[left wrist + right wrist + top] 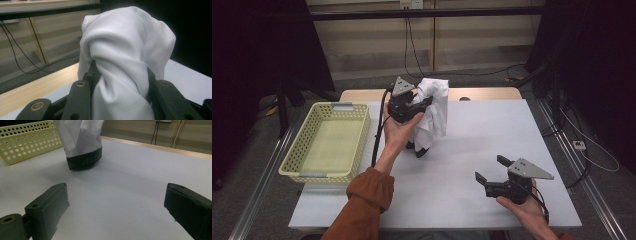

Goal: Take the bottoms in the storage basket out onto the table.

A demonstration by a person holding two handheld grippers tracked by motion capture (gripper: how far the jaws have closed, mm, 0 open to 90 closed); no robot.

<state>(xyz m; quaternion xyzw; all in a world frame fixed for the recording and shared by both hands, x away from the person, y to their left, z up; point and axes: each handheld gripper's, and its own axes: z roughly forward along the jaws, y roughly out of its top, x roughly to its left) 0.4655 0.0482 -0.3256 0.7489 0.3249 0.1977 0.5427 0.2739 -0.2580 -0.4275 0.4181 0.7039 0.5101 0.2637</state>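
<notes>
The worktop (472,150) is a pale grey sheet with broad bare room across its middle, right and near side; its far edge meets a wooden strip, and its right and left edges drop off to metal rails on the floor. At the left edge stands a pale yellow perforated basket (307,172), close beside the person's left forearm in an orange sleeve (369,192).

The white garment (432,112) hangs toward the far middle of the worktop, bunched at the top and pinched between the jaws of the left gripper (424,102). Its dark hem (83,161) reaches down to the surface; whether it rests there or just clears it is hard to make out. From the left gripper view the cloth covers the jaw tips, so how much fabric is caught is hidden.

The right gripper (492,170) sits low at the near right, well apart from the garment, jaws spread wide with nothing between them and bare worktop ahead. Cables (412,50) trail over the floor beyond the far edge.
</notes>
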